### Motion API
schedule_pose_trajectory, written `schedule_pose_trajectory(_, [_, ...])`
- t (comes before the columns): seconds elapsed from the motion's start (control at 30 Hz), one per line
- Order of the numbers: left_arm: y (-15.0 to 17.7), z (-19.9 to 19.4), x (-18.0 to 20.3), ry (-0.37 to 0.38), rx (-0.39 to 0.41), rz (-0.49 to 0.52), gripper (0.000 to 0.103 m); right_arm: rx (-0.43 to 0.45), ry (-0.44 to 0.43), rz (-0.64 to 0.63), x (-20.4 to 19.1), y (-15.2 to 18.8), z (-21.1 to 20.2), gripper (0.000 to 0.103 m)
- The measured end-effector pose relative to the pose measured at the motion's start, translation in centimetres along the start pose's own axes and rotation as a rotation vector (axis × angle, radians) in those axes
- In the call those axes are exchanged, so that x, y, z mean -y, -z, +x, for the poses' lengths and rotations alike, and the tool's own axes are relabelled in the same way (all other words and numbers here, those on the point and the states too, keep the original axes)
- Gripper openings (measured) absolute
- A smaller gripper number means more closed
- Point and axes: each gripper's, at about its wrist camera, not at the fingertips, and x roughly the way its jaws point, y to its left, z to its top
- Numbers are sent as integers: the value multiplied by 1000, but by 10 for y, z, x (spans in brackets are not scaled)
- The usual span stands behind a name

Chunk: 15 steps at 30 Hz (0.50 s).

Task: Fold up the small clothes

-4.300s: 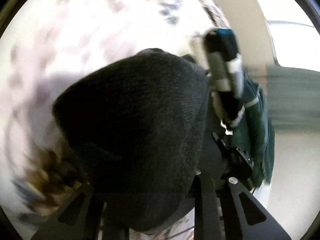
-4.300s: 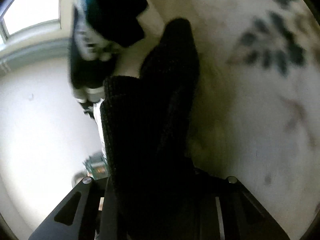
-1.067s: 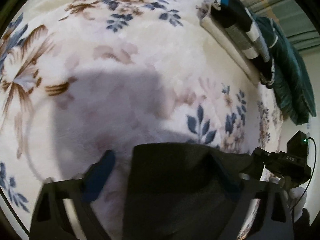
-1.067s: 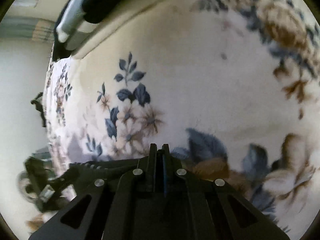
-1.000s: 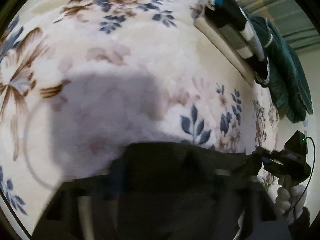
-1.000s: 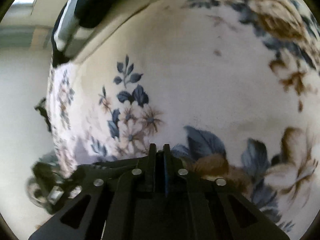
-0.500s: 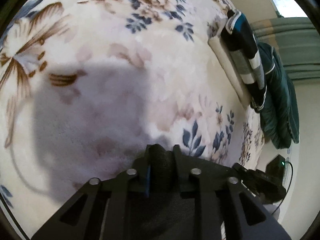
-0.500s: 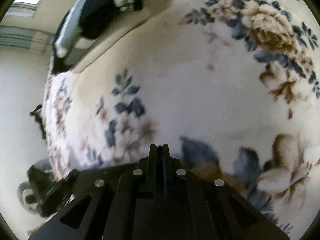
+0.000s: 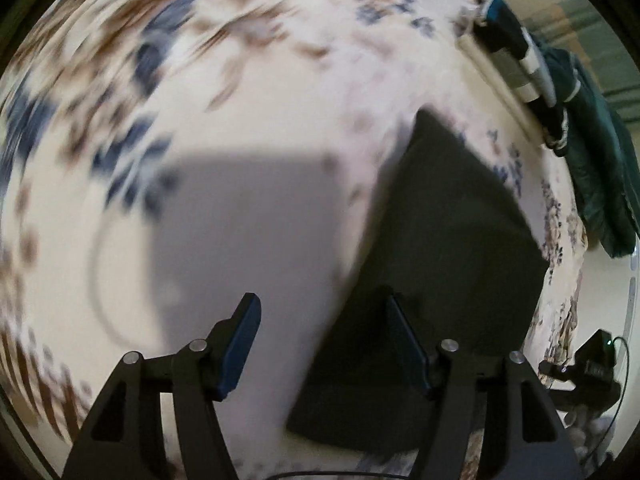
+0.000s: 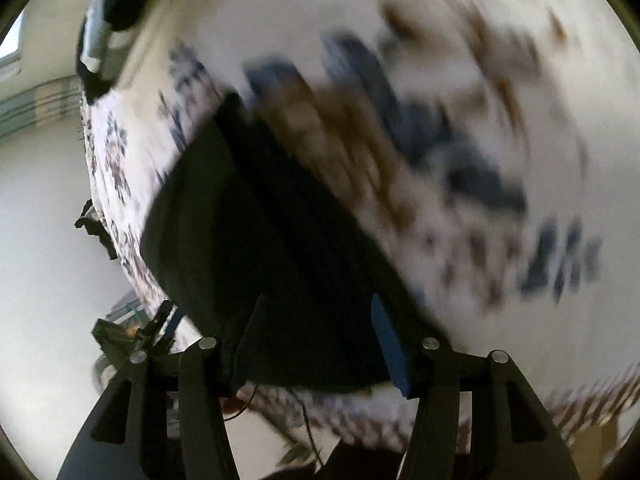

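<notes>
- Left wrist view: my left gripper [image 9: 320,344] now has its jaws opening, with only bare blanket and the dark garment's [image 9: 448,272] near edge showing between them; half a second ago the same jaws were pinched on a fold of that cloth.
- Right wrist view: my right gripper [image 10: 316,340] also has its jaws opening. The dark garment [image 10: 248,240] lies under and between them, but the pads do not press on it; a moment earlier they were pressed together.
- Both views are smeared by motion compared with the earlier sharp frames, so both hands are travelling sideways as they let go.
- The garment now lies flat on the blanket [image 9: 248,128] as a compact dark slab with straight edges, close to the edge of the bed.
- Judgement: the cloth is released and laid down, so this fold is placed. Whether another fold is needed I cannot tell from the blurred outline.
- Surface: a plush cream blanket with blue and brown flowers. It looks soft, so I judge the garment may shift if dragged.
- A square shadow [image 9: 248,232] falls on the blanket beside the garment.
- Room: a striped folded item [image 9: 520,56] and a dark green cloth [image 9: 600,152] sit at the far side of the bed, well apart from the garment.
- A pale wall [image 10: 44,208] and a window corner [image 10: 10,56] show beyond the bed's edge.
</notes>
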Motion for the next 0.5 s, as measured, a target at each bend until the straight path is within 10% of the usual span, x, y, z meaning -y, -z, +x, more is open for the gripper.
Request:
schedule_pose_trajectory(0.07, [13,3,-3,-8,-21,-14,63,-17,33,-13,1,9,16,57])
schedule_pose_trajectory(0.17, [21,5,3,-8,-29,-7,63,5,71,-54,-7,23,28,10])
schedule_pose_trajectory(0.5, [17,3,24,45,-6,32,63,219,233,-97,3,60,-38,7])
